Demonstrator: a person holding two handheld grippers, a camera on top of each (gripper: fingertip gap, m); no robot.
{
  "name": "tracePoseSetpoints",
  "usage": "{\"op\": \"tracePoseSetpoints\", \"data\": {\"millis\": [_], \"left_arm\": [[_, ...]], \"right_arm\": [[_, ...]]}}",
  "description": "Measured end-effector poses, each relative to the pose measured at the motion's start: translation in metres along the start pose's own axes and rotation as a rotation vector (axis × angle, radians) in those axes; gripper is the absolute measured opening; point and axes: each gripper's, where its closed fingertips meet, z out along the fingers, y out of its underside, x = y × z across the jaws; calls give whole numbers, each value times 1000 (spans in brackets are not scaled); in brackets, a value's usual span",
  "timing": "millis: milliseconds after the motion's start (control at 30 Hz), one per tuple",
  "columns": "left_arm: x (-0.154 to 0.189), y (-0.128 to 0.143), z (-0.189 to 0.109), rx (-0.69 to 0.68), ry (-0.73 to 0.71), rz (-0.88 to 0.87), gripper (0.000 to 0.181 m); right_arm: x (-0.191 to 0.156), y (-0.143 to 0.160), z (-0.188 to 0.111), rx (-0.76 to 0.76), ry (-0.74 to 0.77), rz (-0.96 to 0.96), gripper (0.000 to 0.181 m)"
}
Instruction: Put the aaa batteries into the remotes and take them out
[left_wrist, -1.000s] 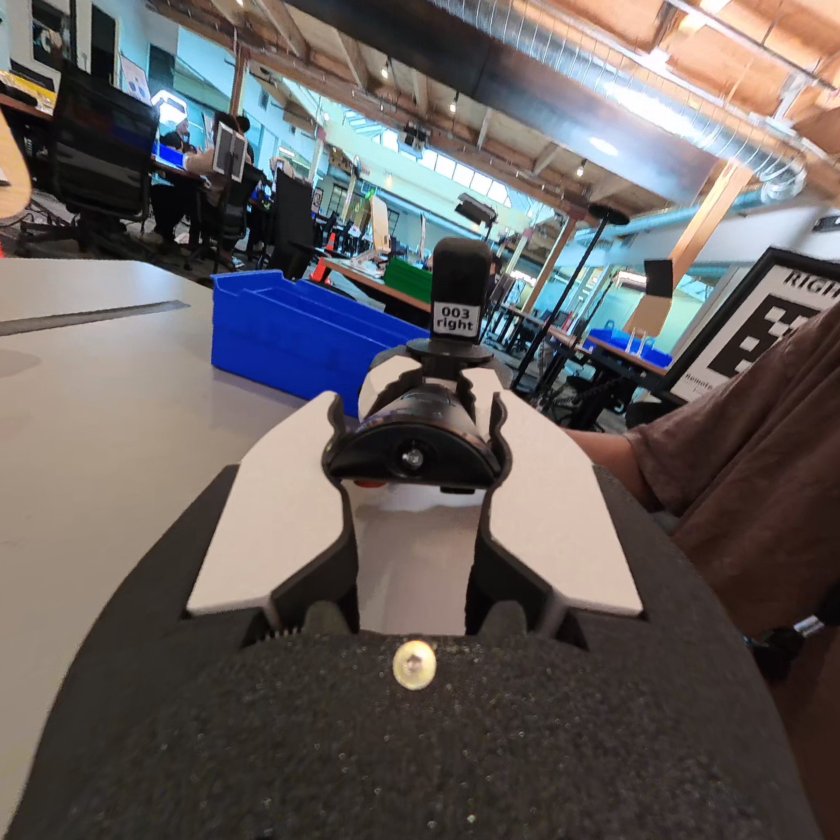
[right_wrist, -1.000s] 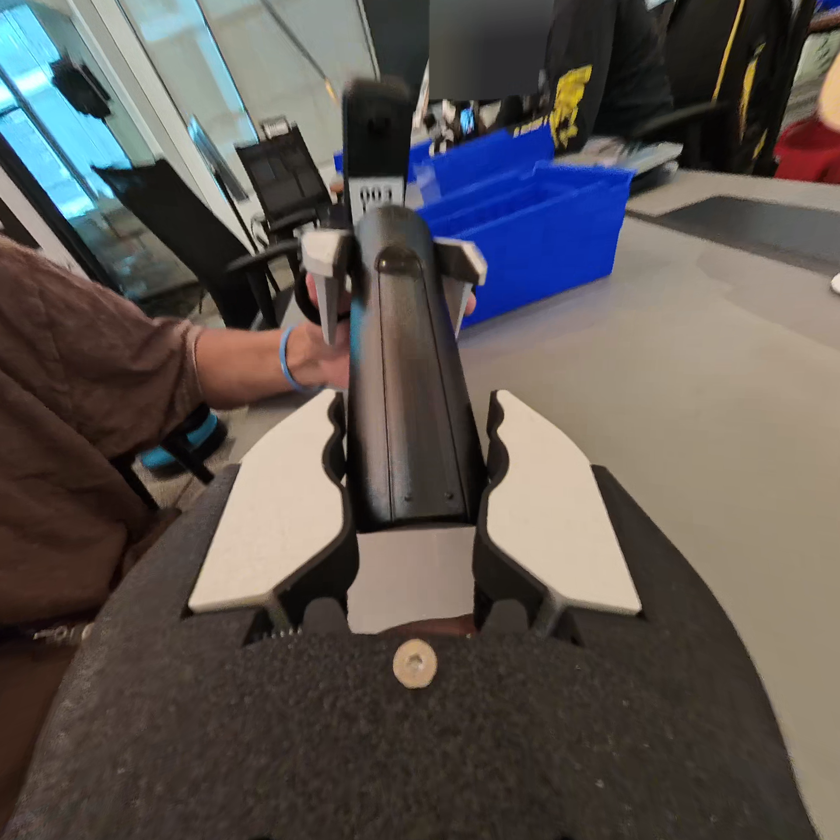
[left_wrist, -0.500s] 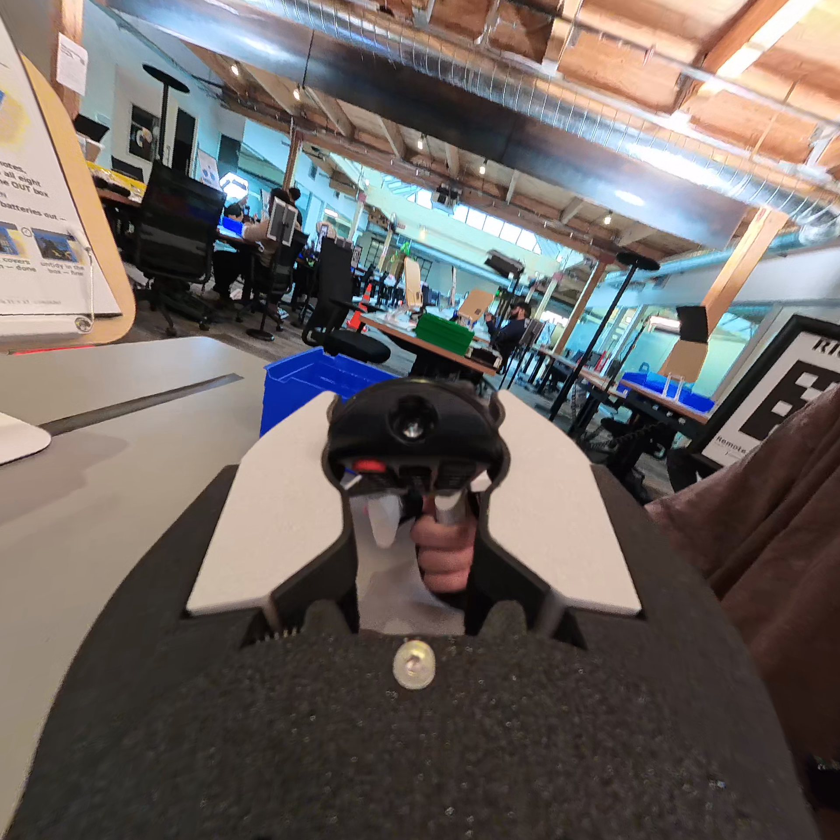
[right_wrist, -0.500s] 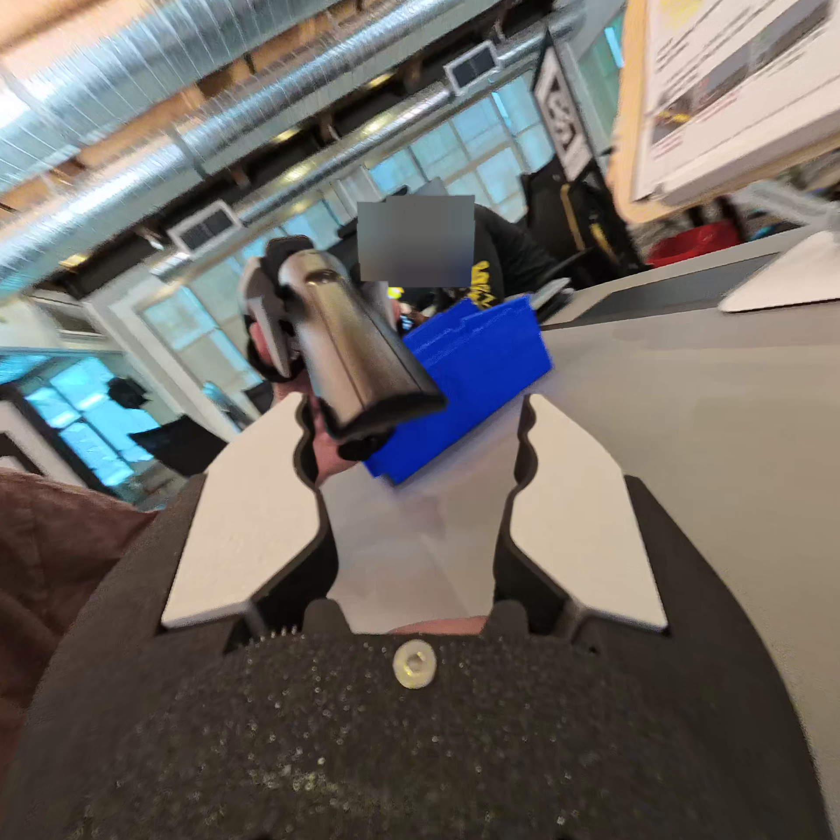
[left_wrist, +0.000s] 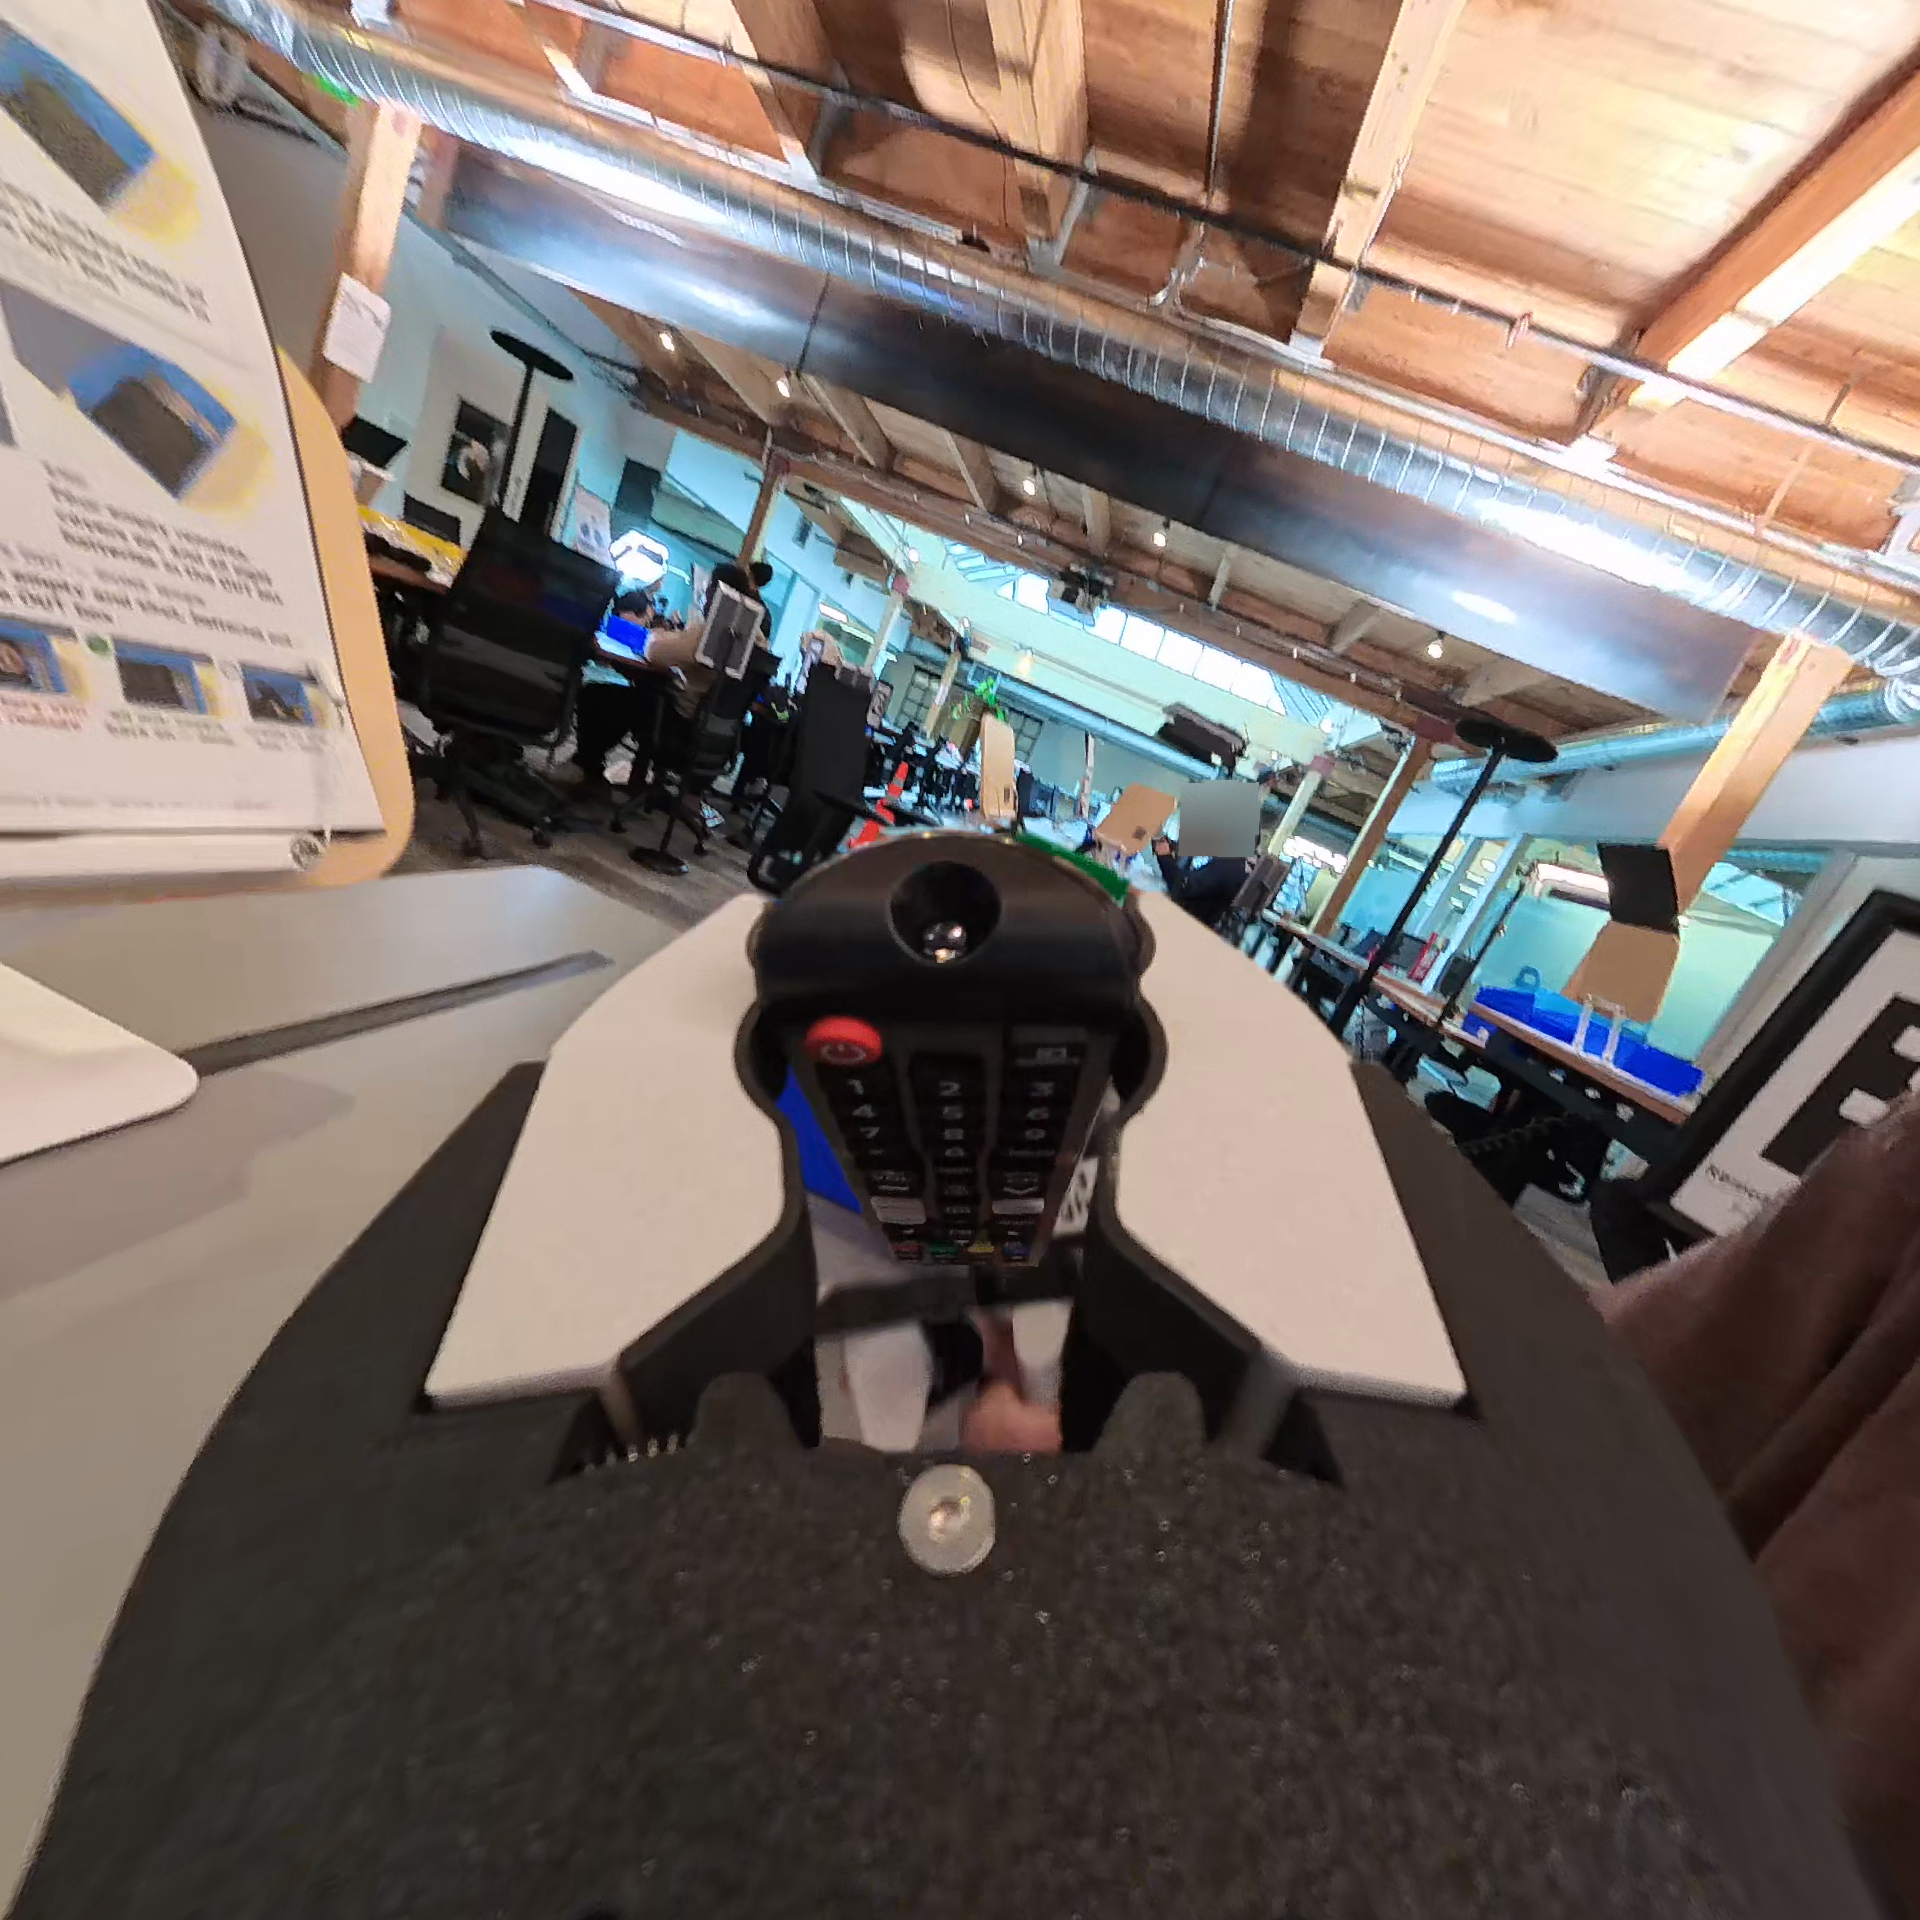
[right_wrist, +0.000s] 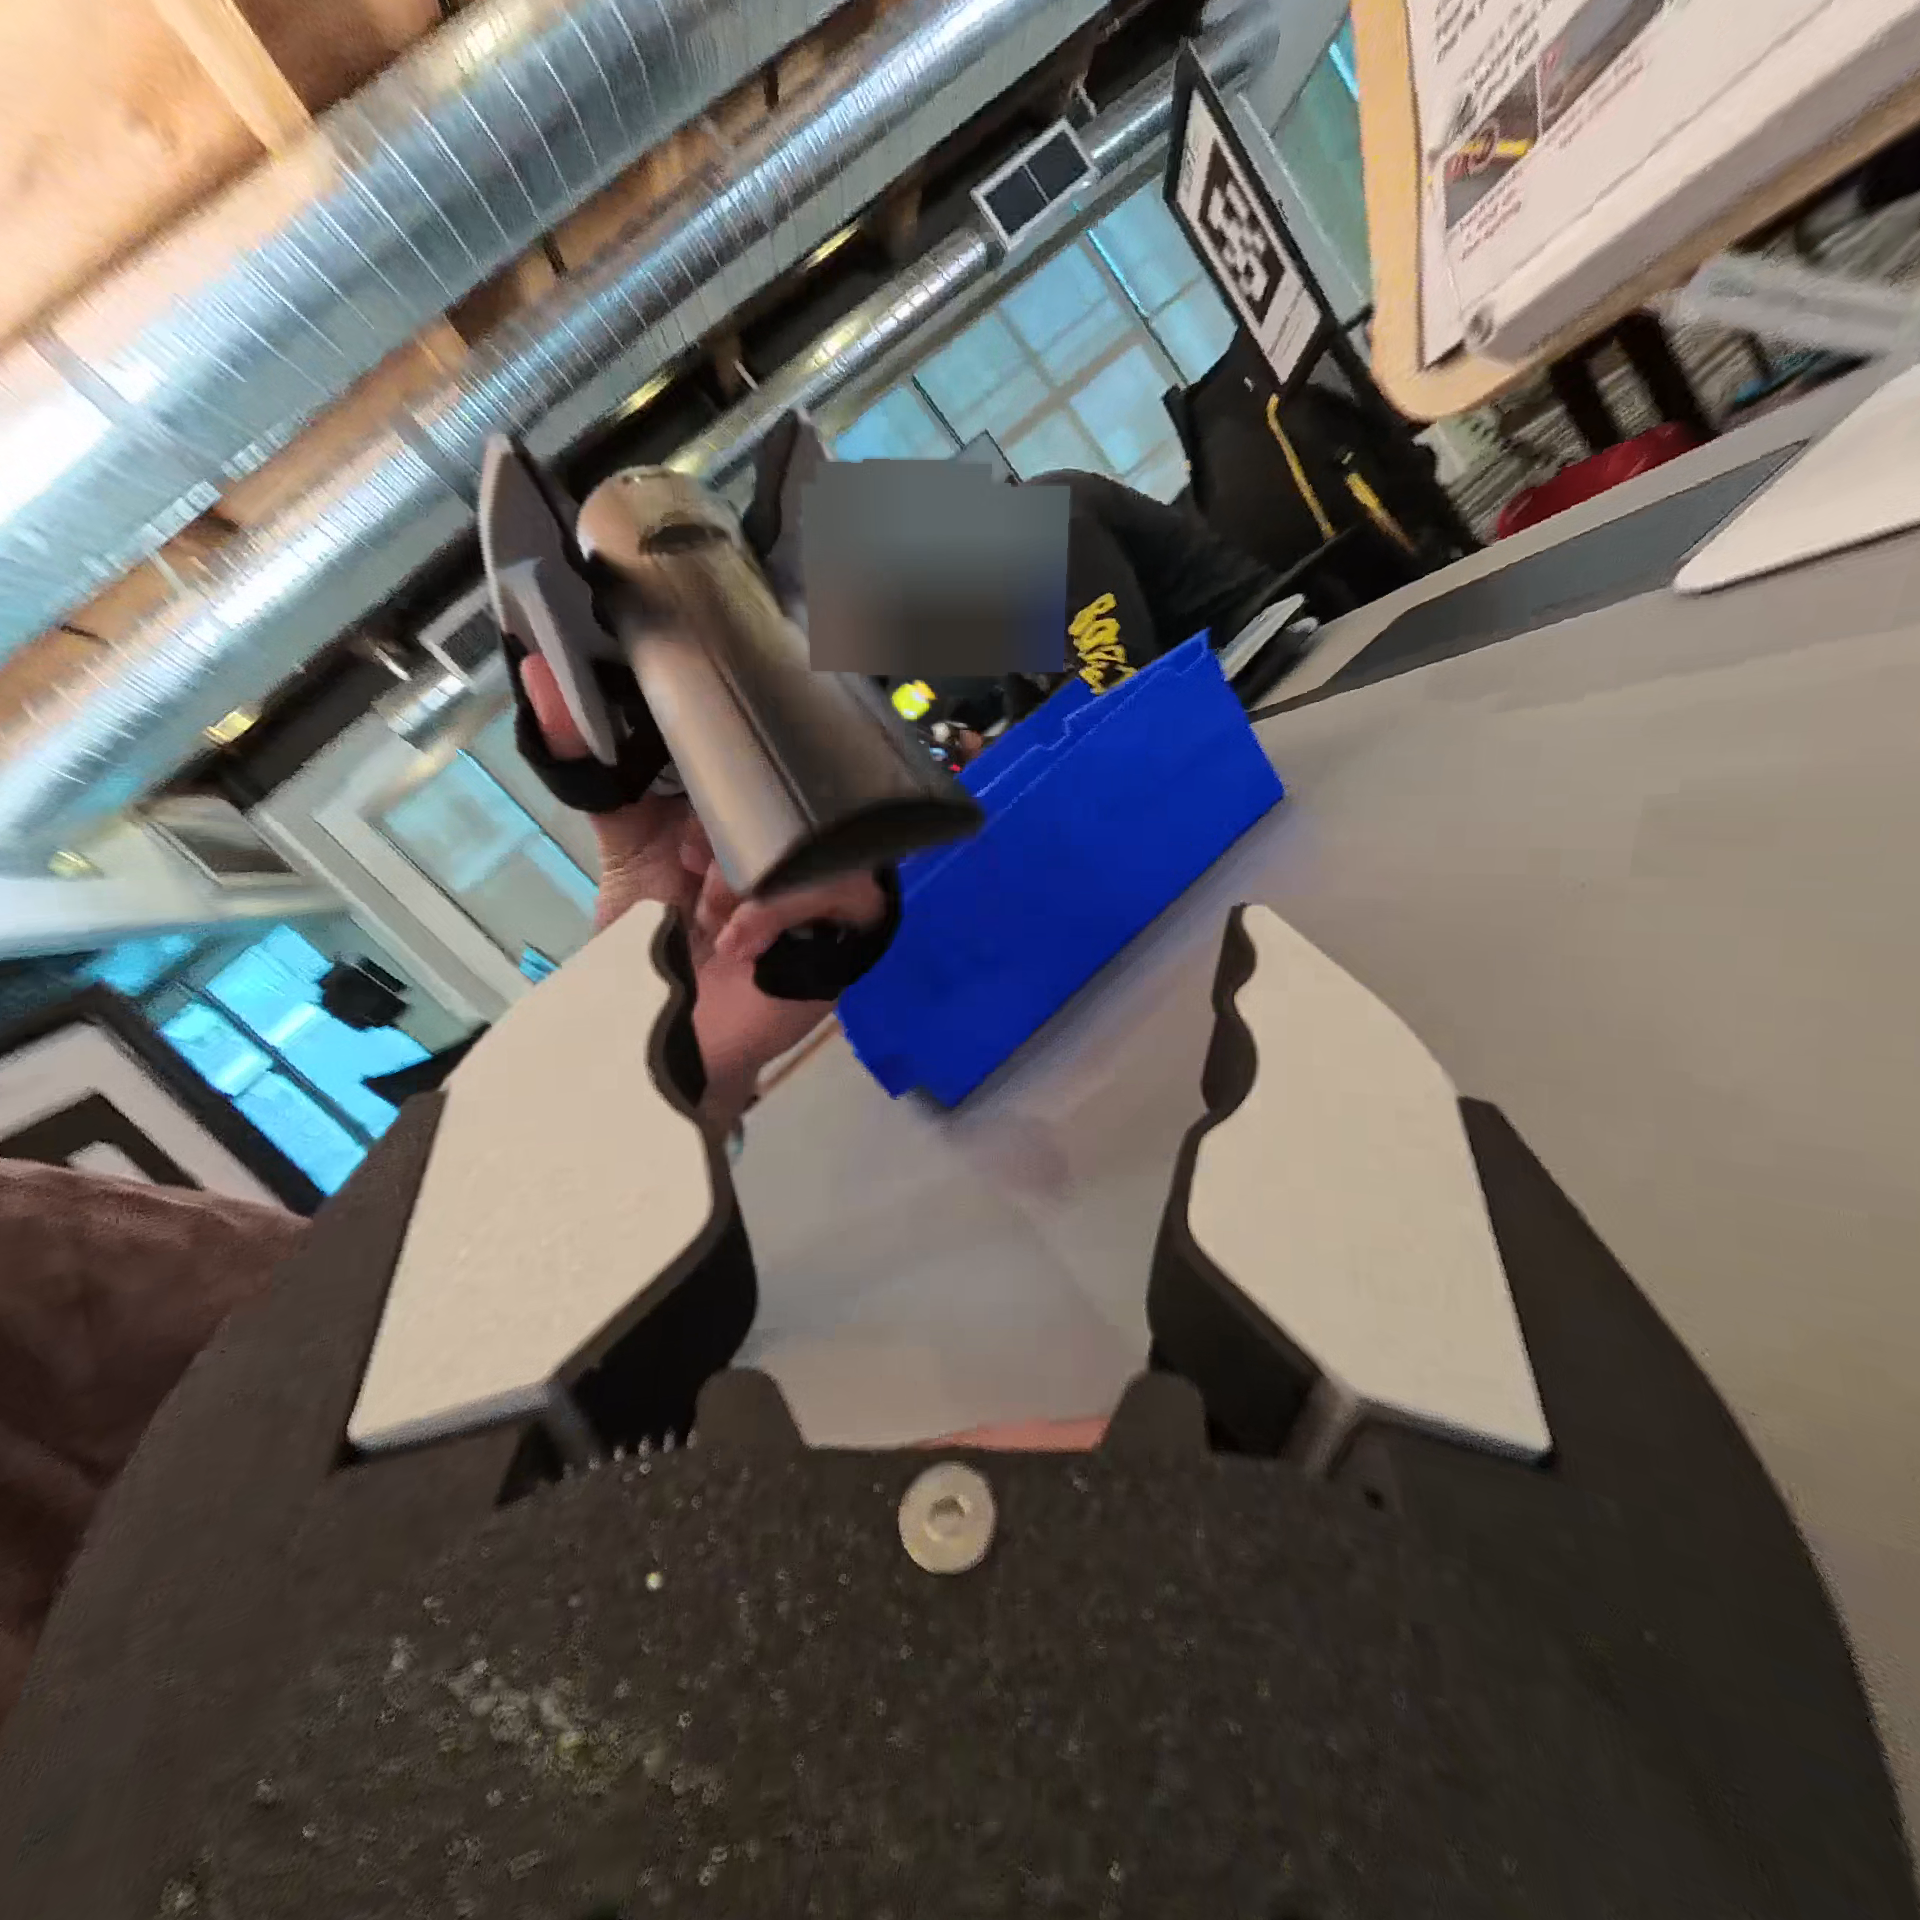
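Here the black remote (left_wrist: 948, 1049) is clamped near its top end between the white fingers (left_wrist: 665, 1132) of the left gripper (left_wrist: 940, 997), lifted clear of the grey table (left_wrist: 208, 1195), its button face turned to that gripper's camera with the red power key at the upper left. From the right wrist view the same remote (right_wrist: 748, 717) shows its smooth back, held up to the left of centre and tilted, its lower end toward the camera. The right gripper (right_wrist: 951, 987) stands apart with nothing between its jaws, and just short of the remote. A blue bin (right_wrist: 1081, 894) sits on the table beyond, an instruction board (left_wrist: 156, 468) at the far left.

No batteries can be seen, and whether the back cover is on I cannot tell. The hold is near one end only, so I judge that a push from the right gripper on the free end could pivot or slip the remote out of the grasp.
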Motion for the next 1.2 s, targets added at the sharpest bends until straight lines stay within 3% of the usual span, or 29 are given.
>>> {"op": "tracePoseSetpoints", "data": {"millis": [100,200,333,500,567,767,1033,1133,1200], "left_arm": [[2,-9,10,73,1,-42,61],[8,6,21,124,36,-118,61],[18,34,21,162,90,-230,61],[34,78,18,17,108,-175,61],[38,88,15,-28,95,-102,61],[50,117,1,-239,112,50,61],[33,101,-43,-325,87,17,52],[22,91,-51,-397,47,20,18],[21,86,-50,-445,35,40,11]], "right_arm": [[-25,9,17,6,-143,116,97],[-55,-17,28,135,-266,134,99],[-63,-47,20,241,-250,40,95],[-63,-49,0,231,-239,-81,81],[-63,-39,-4,158,-267,-99,67],[-64,-33,-11,115,-321,-85,62],[-54,-26,-9,74,-331,-88,62],[-50,-22,-9,28,-345,-114,62],[-47,-17,-8,6,-334,-153,62]]}}
